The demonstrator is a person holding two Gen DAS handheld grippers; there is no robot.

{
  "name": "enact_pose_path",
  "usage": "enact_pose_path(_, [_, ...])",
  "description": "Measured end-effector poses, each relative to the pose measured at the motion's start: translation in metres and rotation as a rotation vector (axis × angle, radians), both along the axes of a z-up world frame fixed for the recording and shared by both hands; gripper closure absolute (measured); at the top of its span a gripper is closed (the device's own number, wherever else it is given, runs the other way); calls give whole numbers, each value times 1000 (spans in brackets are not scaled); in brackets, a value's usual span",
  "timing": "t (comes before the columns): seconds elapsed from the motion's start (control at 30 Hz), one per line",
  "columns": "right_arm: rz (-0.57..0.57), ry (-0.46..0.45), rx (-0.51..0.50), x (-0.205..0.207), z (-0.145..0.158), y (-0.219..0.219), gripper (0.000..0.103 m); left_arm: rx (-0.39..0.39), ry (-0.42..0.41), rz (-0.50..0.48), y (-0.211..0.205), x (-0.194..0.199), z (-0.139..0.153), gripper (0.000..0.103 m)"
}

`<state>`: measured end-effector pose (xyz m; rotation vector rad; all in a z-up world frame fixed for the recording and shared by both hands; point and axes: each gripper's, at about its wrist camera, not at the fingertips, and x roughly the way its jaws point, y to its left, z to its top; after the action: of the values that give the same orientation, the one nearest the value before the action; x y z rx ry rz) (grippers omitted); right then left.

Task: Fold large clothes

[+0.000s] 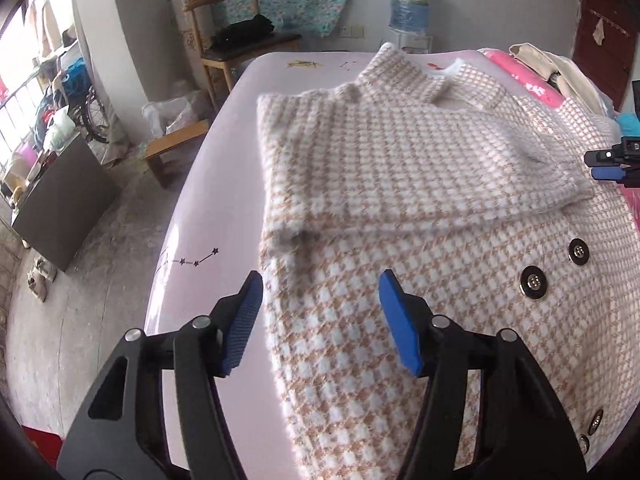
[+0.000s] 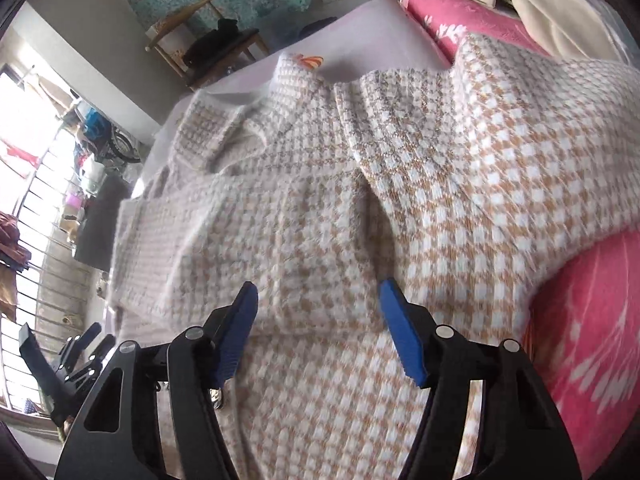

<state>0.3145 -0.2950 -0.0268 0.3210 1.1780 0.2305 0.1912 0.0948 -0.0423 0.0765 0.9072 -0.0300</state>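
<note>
The houndstooth coat point(image 1: 420, 208), tan and white, lies spread on the pale lilac sheet point(image 1: 224, 184) of the bed, buttoned face up. One sleeve point(image 1: 400, 152) is folded across the chest of the coat, its cuff ending near the coat's far edge. Metal buttons point(image 1: 534, 282) sit in a row on the coat's front, on the side away from the folded sleeve's shoulder.

The left gripper point(image 1: 320, 320) hovers over the coat's lower panel, at its edge beside the bare sheet. Its blue pads point(image 1: 400, 320) stand wide apart with nothing between them.

The right gripper point(image 2: 316, 328) hangs above the coat's midsection, tongs likewise spread and empty. In the left wrist view it shows only as a small dark and blue shape just past the sleeve cuff.

A pink blanket point(image 2: 592, 344) borders the coat on the side opposite the bare sheet. A wooden chair point(image 1: 240, 40) stands beyond the coat's collar, off the bed. The right wrist view is blurred.
</note>
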Motion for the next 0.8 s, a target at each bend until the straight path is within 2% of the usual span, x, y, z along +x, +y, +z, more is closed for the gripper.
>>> enact_pose_path(0.03, [5,26,-23,7,-8,3,49,-6,1,3,3,-1,-3,50])
enact_pose_path(0.07, [11,49,-30,12,-15,6,63,-8,3,4,5,-1,-5,53])
enact_pose_path(0.1, [18,69,-37,15,-22,7,66,-6,4,4,6,0,-8,55])
enact_pose_path(0.17, [23,60,-94,16,-23,11,83,0,9,4,8,1,-12,61])
enact_pose_path(0.23, [25,39,-135,15,-18,14,94,2,15,4,9,2,-16,66])
enact_pose_path(0.27, [22,28,-126,16,-15,16,97,8,14,6,8,5,-18,70])
enact_pose_path(0.4, [21,-47,-147,23,3,21,97,12,5,8,10,6,-21,73])
enact_pose_path(0.47, [16,-34,-159,29,0,24,97,3,5,17,14,8,-21,74])
enact_pose_path(0.53, [12,16,-144,36,-9,25,94,-27,6,23,19,10,-20,74])
enact_pose_path(0.6, [-7,50,-126,38,-14,20,81,-33,2,37,24,14,-20,74])
enact_pose_path(0.63, [-17,60,-105,35,-14,12,66,-34,3,45,26,16,-20,74])
enact_pose_path(0.67, [-20,65,-77,36,-15,10,55,-39,5,54,29,19,-21,73])
enact_pose_path(0.8, [-19,106,-10,42,-26,6,53,-62,7,72,34,25,-22,74])
